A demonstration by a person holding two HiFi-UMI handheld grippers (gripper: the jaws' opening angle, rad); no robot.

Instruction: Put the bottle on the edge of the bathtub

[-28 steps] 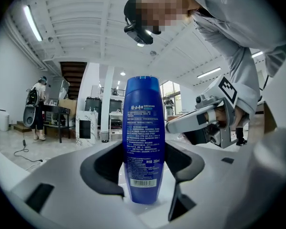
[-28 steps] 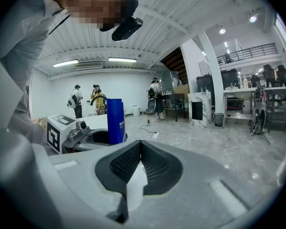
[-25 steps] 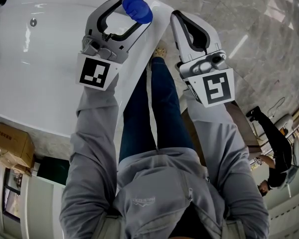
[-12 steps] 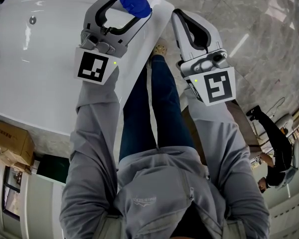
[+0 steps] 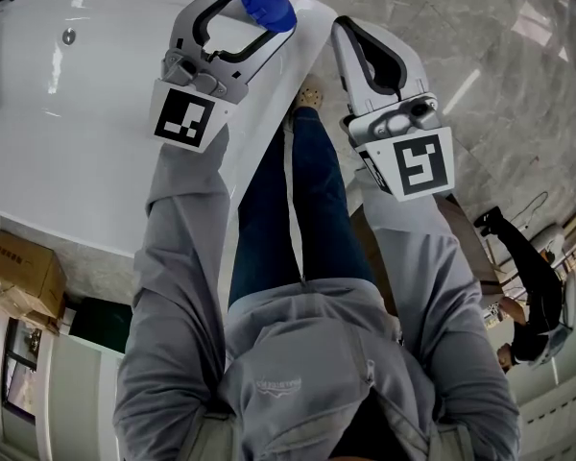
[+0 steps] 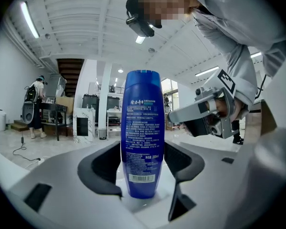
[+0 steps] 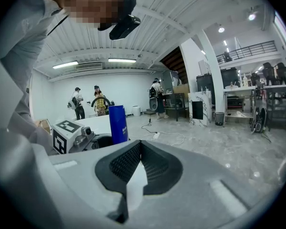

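Between the jaws of the left gripper (image 5: 263,10) a blue plastic bottle (image 6: 142,132) is held upright, with the pads pressed against its two narrow sides low on the body. Its tapered base appears to be set on the white rim of the bathtub (image 5: 86,176), at the corner next to the marble floor (image 5: 480,56).

The bottle is judged to be light to moderate in weight, depending on how full it is, which cannot be told through the opaque wall. The shell is taken to be stiff but slightly yielding if squeezed hard, and its glossy surface is likely to be slippery, more so on smooth enamel. Because it is tall and narrow at the foot, it could be tipped easily. A hold at or below mid-body, across the narrow sides as now, is judged the steadiest. A straight, gentle opening of the jaws would be called for so that the bottle is not nudged.

The right gripper (image 7: 139,147) is kept beside the left one, over the floor, with its ridged pads pressed together and nothing between them.

One bottle, two grippers and one bathtub are counted. One cardboard box (image 5: 14,277) is seen on the floor beyond the tub, and one other person (image 5: 530,286) is seen at the right edge of the head view.
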